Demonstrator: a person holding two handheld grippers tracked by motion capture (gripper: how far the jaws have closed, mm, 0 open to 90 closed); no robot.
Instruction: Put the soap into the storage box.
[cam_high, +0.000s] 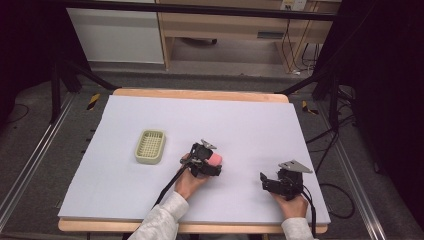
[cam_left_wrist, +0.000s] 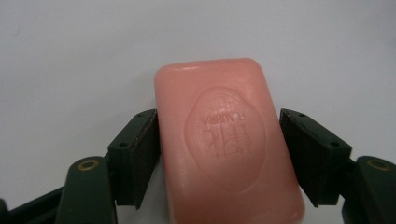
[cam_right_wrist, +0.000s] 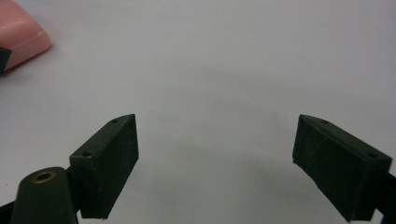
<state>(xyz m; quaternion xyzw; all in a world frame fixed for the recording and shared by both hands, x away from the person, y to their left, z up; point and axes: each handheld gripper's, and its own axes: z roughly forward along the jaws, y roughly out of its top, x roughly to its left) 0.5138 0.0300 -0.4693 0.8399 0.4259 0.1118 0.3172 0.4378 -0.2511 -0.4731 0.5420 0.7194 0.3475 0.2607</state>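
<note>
The left claw (cam_left_wrist: 219, 140) is pinching a pink soap bar (cam_left_wrist: 226, 140) by its long edges, flat on the bench (cam_high: 250, 120). Soap is slick; an off-centre squeeze could squirt it out. The right claw (cam_right_wrist: 215, 158) gapes empty.

Even overhead light falls on the white table (cam_high: 250, 125) while the room around it stays dim, with dark corners. Both gripper views are soft and slightly hazy. The pink soap (cam_left_wrist: 226, 140) carries a faint sheen, and soft shadows spread beneath the jaws.
</note>
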